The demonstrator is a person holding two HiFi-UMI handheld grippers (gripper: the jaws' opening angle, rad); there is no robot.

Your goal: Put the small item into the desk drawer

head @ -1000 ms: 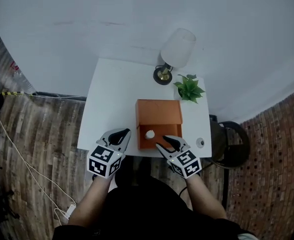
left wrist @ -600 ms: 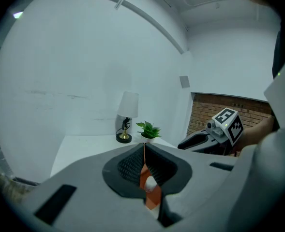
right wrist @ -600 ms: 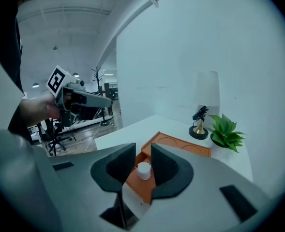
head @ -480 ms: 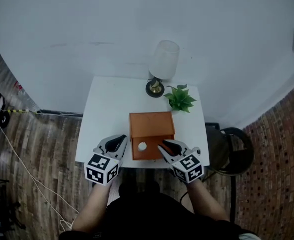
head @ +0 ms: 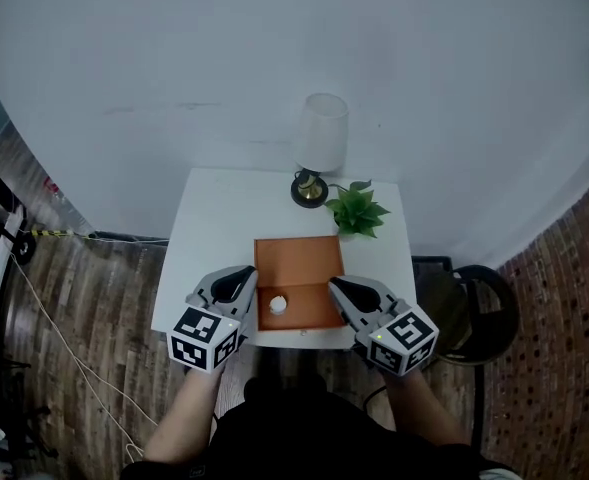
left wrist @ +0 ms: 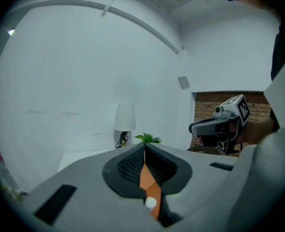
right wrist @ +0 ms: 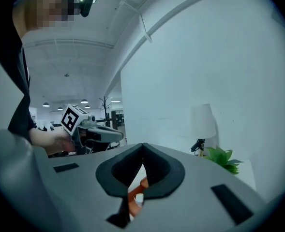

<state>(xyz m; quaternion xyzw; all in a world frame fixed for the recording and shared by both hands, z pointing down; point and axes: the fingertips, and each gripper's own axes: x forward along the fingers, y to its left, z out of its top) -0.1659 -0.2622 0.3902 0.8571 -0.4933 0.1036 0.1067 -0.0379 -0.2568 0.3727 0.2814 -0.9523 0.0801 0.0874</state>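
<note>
A small white item (head: 277, 305) lies in the pulled-out drawer of the orange box (head: 297, 258) on the white table (head: 209, 228). My left gripper (head: 237, 282) hovers at the drawer's left side, shut and empty. At the drawer's right side is my right gripper (head: 337, 287), also shut, with nothing between its jaws. In the left gripper view, the left gripper (left wrist: 144, 147) has the orange box (left wrist: 147, 178) and the white item (left wrist: 151, 203) showing through the slit below its tips. In the right gripper view, the right gripper (right wrist: 143, 145) has its tips together above the orange box (right wrist: 143, 183).
A lamp (head: 319, 138) with a white shade and a small green plant (head: 355, 208) stand at the table's far edge behind the box. A dark round stool (head: 474, 313) stands to the right of the table. Wood floor surrounds it, with a cable (head: 54, 338) at the left.
The right gripper has drawn back to the right, away from the white item, and its jaws have closed. The left gripper keeps its place beside the drawer. The head view has shifted.
</note>
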